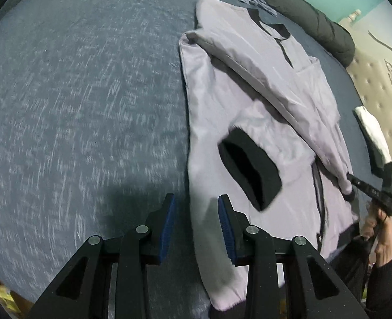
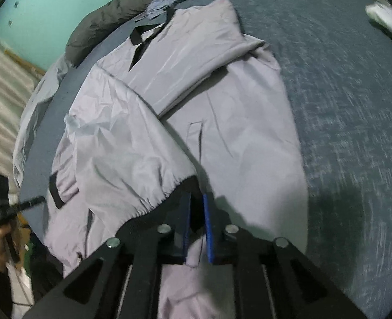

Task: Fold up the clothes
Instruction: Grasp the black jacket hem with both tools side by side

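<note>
Lilac jacket (image 1: 249,111) lies flat on the bed (image 1: 84,101), both sleeves folded across its front. Left hand-held gripper (image 1: 196,226): fingers spread wide, empty, hovering over the jacket's left edge near the black cuff (image 1: 249,167). Right hand-held gripper (image 2: 197,228): fingers nearly closed, pinching the dark cuff (image 2: 193,186) of the other sleeve. No containers visible.
</note>
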The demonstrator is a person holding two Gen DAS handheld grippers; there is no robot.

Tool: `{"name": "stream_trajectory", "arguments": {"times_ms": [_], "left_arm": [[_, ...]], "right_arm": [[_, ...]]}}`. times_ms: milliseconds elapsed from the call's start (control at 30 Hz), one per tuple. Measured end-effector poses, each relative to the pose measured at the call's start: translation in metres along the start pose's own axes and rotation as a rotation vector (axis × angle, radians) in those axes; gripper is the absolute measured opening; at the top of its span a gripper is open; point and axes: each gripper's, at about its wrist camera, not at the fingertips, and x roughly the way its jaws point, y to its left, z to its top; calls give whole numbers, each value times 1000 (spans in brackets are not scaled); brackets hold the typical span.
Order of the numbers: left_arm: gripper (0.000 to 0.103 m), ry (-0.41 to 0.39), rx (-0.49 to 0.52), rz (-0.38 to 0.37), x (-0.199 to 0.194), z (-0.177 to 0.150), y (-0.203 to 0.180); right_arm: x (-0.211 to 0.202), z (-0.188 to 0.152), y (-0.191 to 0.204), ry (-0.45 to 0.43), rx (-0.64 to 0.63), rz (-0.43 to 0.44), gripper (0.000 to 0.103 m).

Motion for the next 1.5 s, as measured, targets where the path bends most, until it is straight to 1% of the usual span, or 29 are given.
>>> {"name": "stream_trajectory", "arguments": {"times_ms": [33, 67, 100, 133, 200, 333, 400, 467, 533, 633, 733, 867, 967, 1133, 1267, 1333, 1367, 1400, 1433, 1467, 1500], "left_arm": [[36, 0, 0, -7, -3, -5, -1], [37, 0, 0, -14, -5, -10, -2], [41, 2, -2, -14, -7, -14, -2], [43, 6, -4, -11, -8, -19, -2], [44, 17, -19, -19, -10, -26, 2], [47, 39, -36, -40, -10, -40, 5], [48, 49, -42, -50, -9, -48, 6], [48, 56, -47, -61, -10, -56, 6], [49, 63, -48, -72, -9, -63, 6], [49, 74, -52, -87, -5, -71, 3], [49, 81, -53, -90, -2, -76, 1], [50, 94, -45, -87, 2, -82, -1], [51, 101, -44, -93, 4, -88, -1], [51, 90, -43, -108, 5, -94, 0], [50, 69, -29, -105, 5, -96, -3], [38, 61, -18, -108, 5, -96, -7], [28, 59, -10, -109, 5, -96, -10], [24, 58, -2, -111, 4, -96, -13], [23, 57, 6, -113, 4, -96, -15], [19, 55, 13, -114, 3, -96, -18], [17, 51, 20, -116, 2, -95, -20]], "right_arm": [[-6, -2, -1, 1, -3, -4, 22], [-11, -4, -2, 2, -6, -7, 24], [-17, -6, -2, 4, -9, -11, 29], [-23, -8, -3, 5, -12, -14, 32], [-34, -11, -5, 7, -18, -21, 34], [-46, -32, -12, 60, -31, -21, 44], [-51, -42, -17, 74, -29, -37, 47], [-55, -52, -22, 88, -27, -55, 47], [-54, -60, -31, 117, 7, -52, 52], [-51, -72, -41, 156, 46, -29, 54], [-49, -82, -44, 171, 60, -10, 55], [-47, -91, -39, 180, 61, 17, 55], [-44, -94, -35, 178, 53, 3, 55], [-41, -96, -35, 172, 47, -6, 55], [-40, -97, -38, 169, 53, 7, 54], [-40, -97, -42, 161, 62, 17, 47], [-40, -97, -43, 157, 61, 20, 45], [-41, -96, -43, 154, 56, 24, 43], [-42, -97, -42, 151, 50, 27, 38], [-42, -96, -41, 147, 43, 27, 36], [-43, -96, -39, 144, 35, 26, 30]]}}
